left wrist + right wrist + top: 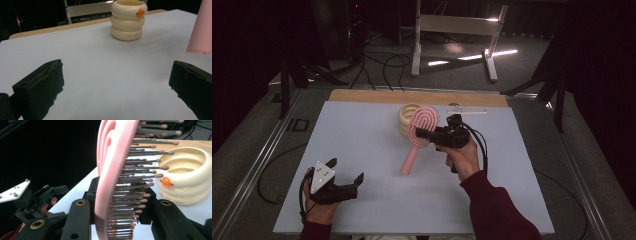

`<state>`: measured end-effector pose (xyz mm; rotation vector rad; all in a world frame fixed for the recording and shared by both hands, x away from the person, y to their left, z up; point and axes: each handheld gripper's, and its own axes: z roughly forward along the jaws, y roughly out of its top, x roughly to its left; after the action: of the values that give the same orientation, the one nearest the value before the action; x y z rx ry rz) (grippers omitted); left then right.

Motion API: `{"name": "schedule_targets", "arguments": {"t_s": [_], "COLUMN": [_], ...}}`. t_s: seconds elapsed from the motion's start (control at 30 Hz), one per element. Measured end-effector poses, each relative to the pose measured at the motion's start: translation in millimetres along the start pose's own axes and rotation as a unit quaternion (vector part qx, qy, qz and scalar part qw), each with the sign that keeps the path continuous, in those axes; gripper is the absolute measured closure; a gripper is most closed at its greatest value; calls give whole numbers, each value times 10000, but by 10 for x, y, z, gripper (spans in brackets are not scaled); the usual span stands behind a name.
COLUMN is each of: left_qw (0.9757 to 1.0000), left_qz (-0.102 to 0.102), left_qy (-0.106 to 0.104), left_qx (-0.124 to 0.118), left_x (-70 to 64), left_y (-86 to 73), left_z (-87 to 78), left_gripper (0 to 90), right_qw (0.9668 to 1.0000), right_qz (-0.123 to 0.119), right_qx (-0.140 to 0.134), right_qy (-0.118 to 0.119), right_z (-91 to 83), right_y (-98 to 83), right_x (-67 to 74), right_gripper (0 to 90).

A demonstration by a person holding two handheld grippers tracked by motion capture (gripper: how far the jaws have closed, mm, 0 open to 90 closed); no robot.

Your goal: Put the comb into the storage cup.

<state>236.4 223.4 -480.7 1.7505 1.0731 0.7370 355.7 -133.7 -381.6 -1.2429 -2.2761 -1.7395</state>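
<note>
A pink hairbrush [412, 154] hangs tilted above the table, with its handle pointing down toward me. My right gripper [424, 136] is shut on the lower part of its head, and the bristles [140, 182] face right in the right gripper view [122, 203]. Just behind the brush stands a cream ringed cup [406, 119] with an orange duck mark [166, 182]. My left gripper [346, 171] rests near the front left of the table, open and holding nothing. In the left gripper view [117, 82] the cup [128, 20] is ahead and the brush handle [201, 30] is at the right.
The pale blue board [362, 145] covers the table, and a wooden strip [362, 95] shows along its far edge. A thin white strip [468, 111] lies at the back, right of the cup. Beyond the table are a white frame stand [457, 25] and floor cables [382, 60].
</note>
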Motion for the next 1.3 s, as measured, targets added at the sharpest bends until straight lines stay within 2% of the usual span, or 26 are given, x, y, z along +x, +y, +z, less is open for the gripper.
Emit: {"name": "schedule_targets", "arguments": {"t_s": [0.1, 0.33, 0.8, 1.3], "left_qw": [9999, 9995, 9995, 9996], "left_qz": [37, -39, -136, -103], "left_qy": [135, 285, 271, 263], "left_qx": [-29, -90, -105, -60], "left_x": [1, 33, 49, 37], "left_y": [1, -9, -27, -28], "left_z": [-12, -31, -25, -12], "left_gripper": [4, 5, 5, 6], "right_qw": [10000, 10000, 9999, 9996], "right_qz": [6, -35, -52, -128], "right_qx": [13, 0, -56, -157], "right_qy": [0, -19, -127, -189], "right_z": [20, 37, 44, 34], "right_y": [29, 96, 245, 440], "right_x": [11, 14, -37, -10], "right_gripper": [637, 637, 637, 637]}}
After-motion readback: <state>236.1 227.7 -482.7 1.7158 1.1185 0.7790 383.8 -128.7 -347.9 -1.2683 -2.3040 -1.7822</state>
